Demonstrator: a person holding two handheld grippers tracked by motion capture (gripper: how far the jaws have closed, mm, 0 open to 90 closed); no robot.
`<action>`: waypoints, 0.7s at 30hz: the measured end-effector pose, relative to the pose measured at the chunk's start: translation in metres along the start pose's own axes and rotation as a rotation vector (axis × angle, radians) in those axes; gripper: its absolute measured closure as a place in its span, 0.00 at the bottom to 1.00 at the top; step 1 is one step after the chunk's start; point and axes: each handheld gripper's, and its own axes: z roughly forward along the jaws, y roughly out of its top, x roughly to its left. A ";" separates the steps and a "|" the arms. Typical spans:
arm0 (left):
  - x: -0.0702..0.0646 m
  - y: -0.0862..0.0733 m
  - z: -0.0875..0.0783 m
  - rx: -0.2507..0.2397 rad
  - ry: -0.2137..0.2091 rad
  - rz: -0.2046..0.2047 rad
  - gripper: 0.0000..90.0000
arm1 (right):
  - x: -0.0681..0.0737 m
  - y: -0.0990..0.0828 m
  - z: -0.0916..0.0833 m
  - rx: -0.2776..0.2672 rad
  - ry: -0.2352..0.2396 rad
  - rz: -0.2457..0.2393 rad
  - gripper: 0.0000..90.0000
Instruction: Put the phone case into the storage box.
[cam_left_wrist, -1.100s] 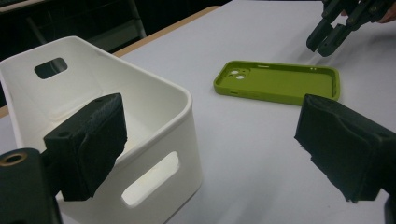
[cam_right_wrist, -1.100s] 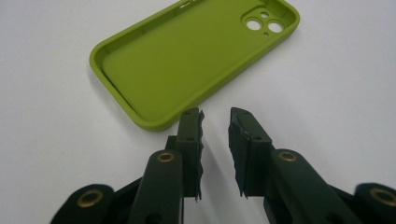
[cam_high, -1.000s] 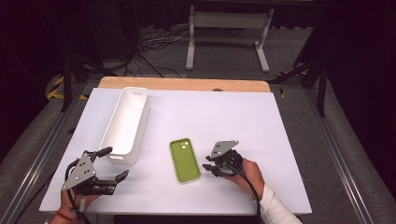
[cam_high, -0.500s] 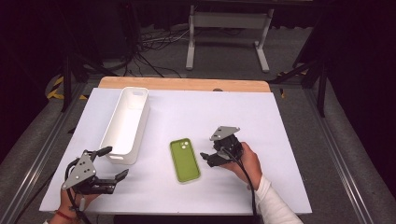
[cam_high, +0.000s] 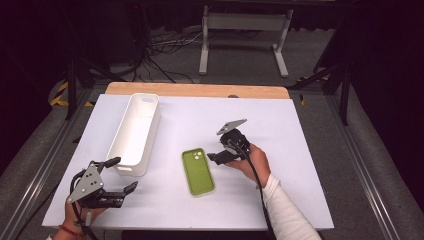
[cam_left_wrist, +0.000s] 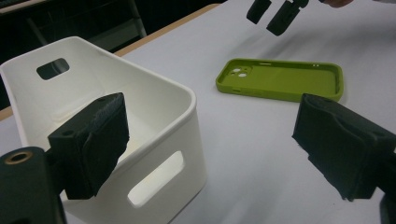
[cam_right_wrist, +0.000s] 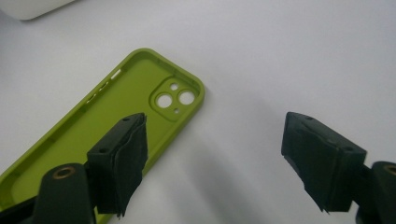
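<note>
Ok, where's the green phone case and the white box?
green phone case (cam_high: 199, 173), high view, on its inner floor.
white box (cam_left_wrist: 184, 95), left gripper view, on its near rim.

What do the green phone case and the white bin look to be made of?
The green phone case looks like soft silicone or rubbery plastic: matte, evenly coloured, with a thin moulded lip and round camera cutouts. The white bin appears to be rigid moulded plastic with a smooth satin finish, judging by its rounded corners, even walls and cut handle slots. Neither material can be confirmed by sight alone.
</note>
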 end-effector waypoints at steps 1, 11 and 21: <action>0.000 0.000 0.000 0.001 0.002 0.003 0.13 | 0.000 0.002 0.002 0.007 0.009 0.005 0.28; -0.002 0.000 0.001 0.001 -0.006 0.009 0.13 | 0.000 0.025 0.027 0.103 0.034 0.046 0.44; -0.002 -0.001 0.003 0.007 -0.008 0.015 0.13 | -0.004 0.031 0.054 0.214 0.050 0.116 0.65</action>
